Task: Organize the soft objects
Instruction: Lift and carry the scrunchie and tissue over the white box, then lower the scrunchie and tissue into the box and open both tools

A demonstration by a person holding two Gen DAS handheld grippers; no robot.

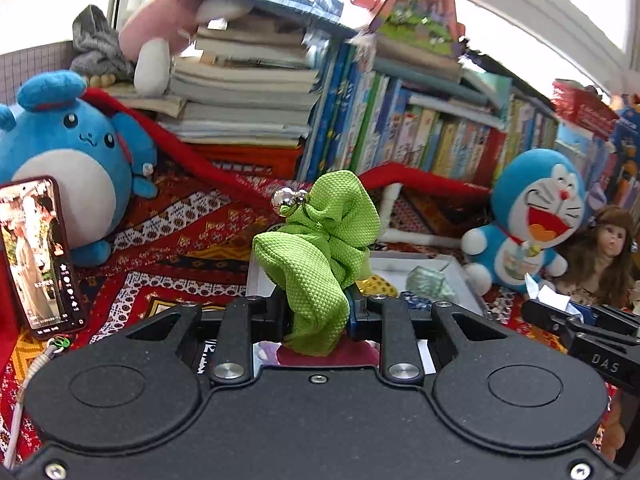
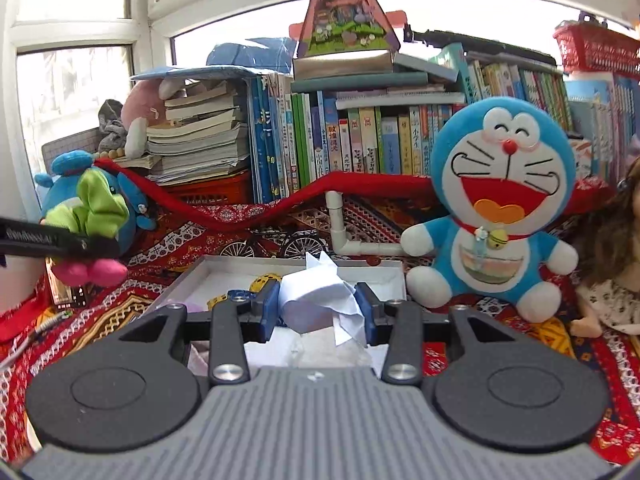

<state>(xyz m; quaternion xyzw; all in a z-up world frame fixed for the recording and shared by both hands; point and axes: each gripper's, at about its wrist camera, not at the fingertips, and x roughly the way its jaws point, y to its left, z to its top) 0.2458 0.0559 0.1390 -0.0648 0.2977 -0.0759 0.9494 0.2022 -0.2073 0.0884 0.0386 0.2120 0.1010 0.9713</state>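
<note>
My left gripper [image 1: 316, 312] is shut on a bunched green textured cloth [image 1: 320, 248] with silver bells [image 1: 286, 200] at its top. The cloth hides the fingertips. In the right wrist view that gripper [image 2: 86, 242] is at the far left with the green cloth [image 2: 96, 204] above it and a pink soft piece [image 2: 92, 270] below it. My right gripper [image 2: 318, 308] is shut on a crumpled white paper-like wad [image 2: 316, 300], its blue pads [image 2: 270, 308] pressing both sides. Both grippers hover near a white box [image 2: 384, 270].
A blue cat plush [image 2: 500, 200] sits right of the box, with a doll [image 1: 600, 256] beyond it. A round blue plush [image 1: 68, 160] and a lit phone [image 1: 40, 252] are on the left. Books [image 2: 360, 140] and a red scarf [image 2: 280, 200] line the back. The box holds yellow items [image 2: 264, 280].
</note>
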